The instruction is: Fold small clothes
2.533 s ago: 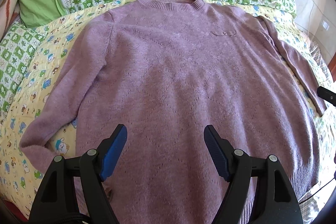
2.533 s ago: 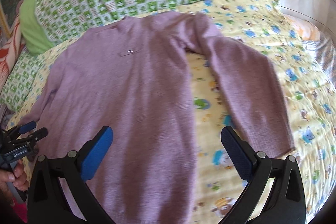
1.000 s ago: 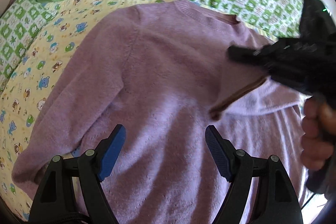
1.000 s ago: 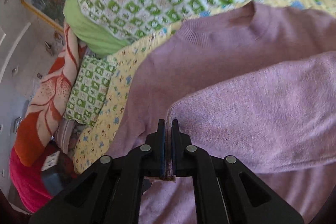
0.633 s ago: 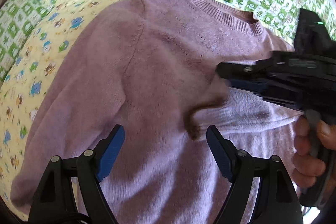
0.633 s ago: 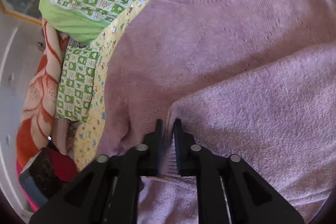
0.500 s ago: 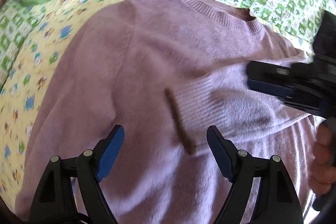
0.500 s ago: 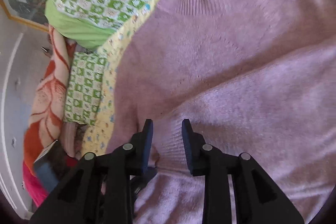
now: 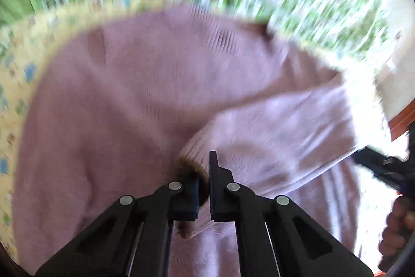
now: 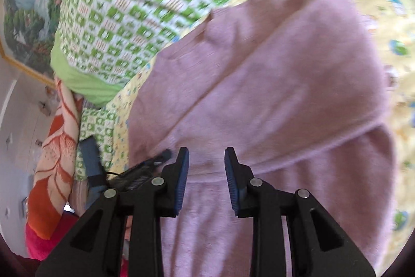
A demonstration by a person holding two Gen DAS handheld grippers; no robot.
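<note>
Since half a second ago the sleeve cuff [image 9: 193,155] has changed hands: the right gripper [image 10: 206,173], which was opening off it, is now standing released and empty above the cloth, while the left gripper [image 9: 204,186], wide apart until then, is now clenching on the cuff's ribbed edge.

The lilac sweater [image 9: 129,95] is lying front-up on the yellow printed bedsheet [image 9: 15,74], its body spreading ahead of and to both sides of the left fingers. The folded-in sleeve [image 10: 285,95] is lying across the chest, running away ahead and to the right of the right fingers, with its lower edge just beyond their tips. The left view is blurring heavily, so that hand is evidently travelling.

The step in hand seems to be laying this sleeve inward over the body. Next, the left hand probably needs to draw the cuff flat and straight before letting go; the free right hand is best placed to smooth the sleeve or reach for the hem.
</note>
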